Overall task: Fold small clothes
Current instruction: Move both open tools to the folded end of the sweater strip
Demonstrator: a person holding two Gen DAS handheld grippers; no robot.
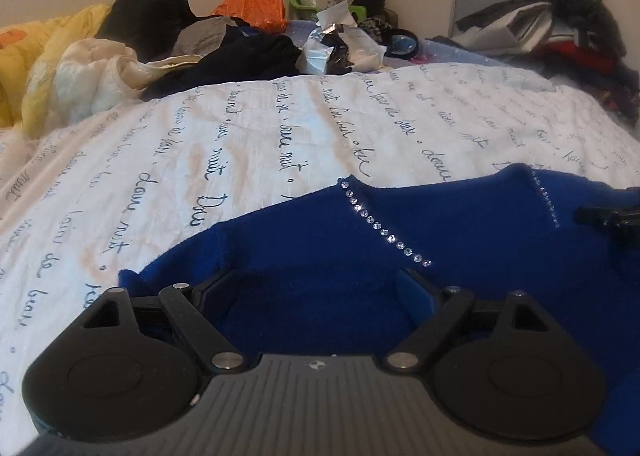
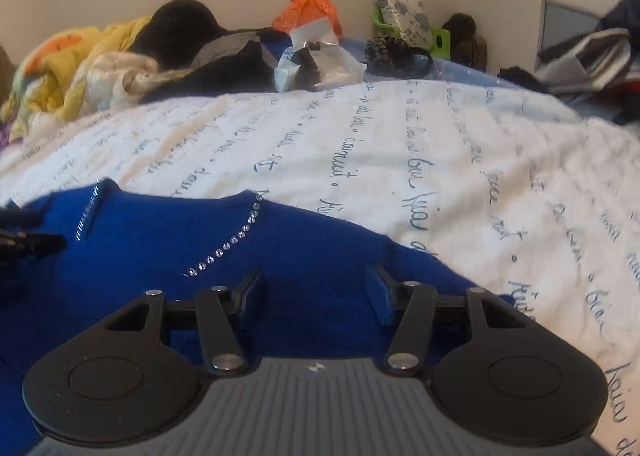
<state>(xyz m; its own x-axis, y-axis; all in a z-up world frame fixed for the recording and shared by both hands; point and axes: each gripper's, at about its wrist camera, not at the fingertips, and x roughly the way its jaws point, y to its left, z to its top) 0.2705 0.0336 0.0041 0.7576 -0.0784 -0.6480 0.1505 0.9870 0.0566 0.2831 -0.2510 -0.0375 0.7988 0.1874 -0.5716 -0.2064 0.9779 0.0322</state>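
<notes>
A small royal-blue top (image 1: pixel 480 240) with two lines of rhinestones (image 1: pixel 384 230) lies flat on a white bedspread (image 1: pixel 280 135) printed with dark script. My left gripper (image 1: pixel 312 292) hovers low over the top's near left part, jaws wide apart, with only flat fabric beneath them. In the right wrist view the same blue top (image 2: pixel 140 256) fills the lower left. My right gripper (image 2: pixel 316 292) stands open over its near right part, and its blue-padded fingers (image 2: pixel 380 298) press on nothing. Each gripper's black tip shows at the edge of the other's view.
Along the far side of the bed lie a yellow quilt (image 1: pixel 32 67), dark clothes (image 1: pixel 240 55), an orange bag (image 1: pixel 252 3) and clear plastic packets (image 1: pixel 340 43). Another heap of clothes (image 1: pixel 560 35) sits at the back right. White bedspread (image 2: pixel 440 175) stretches beyond the top.
</notes>
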